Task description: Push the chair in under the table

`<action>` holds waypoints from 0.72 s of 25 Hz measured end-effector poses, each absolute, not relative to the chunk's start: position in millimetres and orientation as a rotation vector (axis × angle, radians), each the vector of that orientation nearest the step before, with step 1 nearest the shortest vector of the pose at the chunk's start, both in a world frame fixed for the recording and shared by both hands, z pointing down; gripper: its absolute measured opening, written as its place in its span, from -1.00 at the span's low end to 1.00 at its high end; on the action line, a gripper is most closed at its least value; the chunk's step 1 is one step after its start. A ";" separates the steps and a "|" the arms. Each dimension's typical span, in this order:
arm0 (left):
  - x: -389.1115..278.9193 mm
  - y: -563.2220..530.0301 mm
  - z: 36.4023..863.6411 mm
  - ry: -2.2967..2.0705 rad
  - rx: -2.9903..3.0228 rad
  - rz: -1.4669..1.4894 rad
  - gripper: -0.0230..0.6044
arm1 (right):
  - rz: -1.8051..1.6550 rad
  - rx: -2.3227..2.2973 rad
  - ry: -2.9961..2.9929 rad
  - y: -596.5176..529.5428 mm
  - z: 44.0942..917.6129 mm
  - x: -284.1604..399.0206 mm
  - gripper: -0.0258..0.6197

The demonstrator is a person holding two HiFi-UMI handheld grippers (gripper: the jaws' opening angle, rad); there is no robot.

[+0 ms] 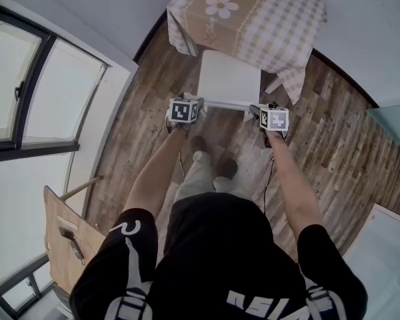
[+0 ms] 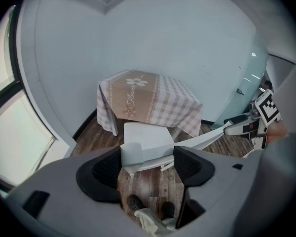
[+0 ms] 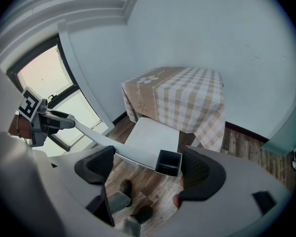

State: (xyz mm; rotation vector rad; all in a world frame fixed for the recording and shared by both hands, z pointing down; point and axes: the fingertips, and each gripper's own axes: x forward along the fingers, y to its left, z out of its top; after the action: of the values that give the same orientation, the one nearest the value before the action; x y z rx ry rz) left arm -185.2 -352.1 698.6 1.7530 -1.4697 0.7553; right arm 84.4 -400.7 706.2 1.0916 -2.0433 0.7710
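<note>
A white chair [image 1: 229, 79] stands with its seat partly under the table [image 1: 253, 12], which wears a beige checked cloth. My left gripper [image 1: 185, 105] is at the left end of the chair's top back rail [image 2: 138, 154], my right gripper [image 1: 269, 114] at the right end [image 3: 168, 163]. In the left gripper view the jaws stand wide apart and the rail end lies between them, close to the left jaw. The right gripper view has the rail's hollow end next to the right jaw, jaws also wide apart. Both grippers are open around the rail.
The table stands in a corner against pale walls [image 2: 187, 43]. A tall window [image 1: 20, 92] runs along the left. A wooden board [image 1: 67, 245] leans at lower left, and a glass-like panel [image 1: 393, 122] is at the right. The person's feet [image 1: 213, 160] are on the plank floor behind the chair.
</note>
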 end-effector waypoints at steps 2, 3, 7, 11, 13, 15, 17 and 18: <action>-188.5 -363.1 700.0 -1.460 1.757 0.760 0.14 | 0.779 1.097 -2.035 -409.3 707.7 81.6 0.42; -190.5 -370.2 700.4 -1.455 1.761 0.763 0.14 | 0.784 1.100 -2.032 -414.8 708.3 79.8 0.42; -206.7 -398.8 706.2 -1.424 1.778 0.778 0.14 | 0.812 1.121 -2.006 -436.4 713.2 64.7 0.42; -222.1 -434.3 706.7 -1.396 1.802 0.791 0.15 | 0.836 1.148 -1.982 -463.9 713.9 50.8 0.42; -227.4 -449.7 707.8 -1.382 1.817 0.796 0.15 | 0.848 1.163 -1.972 -475.1 715.2 45.9 0.42; -232.9 -464.8 708.6 -1.372 1.832 0.799 0.15 | 0.854 1.177 -1.965 -486.2 715.8 40.6 0.42; -238.4 -478.5 709.0 -1.364 1.842 0.804 0.15 | 0.861 1.192 -1.958 -496.0 715.4 35.2 0.42; -240.6 -484.7 709.2 -1.358 1.847 0.807 0.15 | 0.865 1.199 -1.953 -500.3 715.3 33.1 0.42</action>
State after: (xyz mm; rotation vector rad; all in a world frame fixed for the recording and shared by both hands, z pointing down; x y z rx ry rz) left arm -240.6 -484.7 709.2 1.8471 -1.3576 0.8072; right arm 33.1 -500.3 715.3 1.1992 -1.9530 0.8649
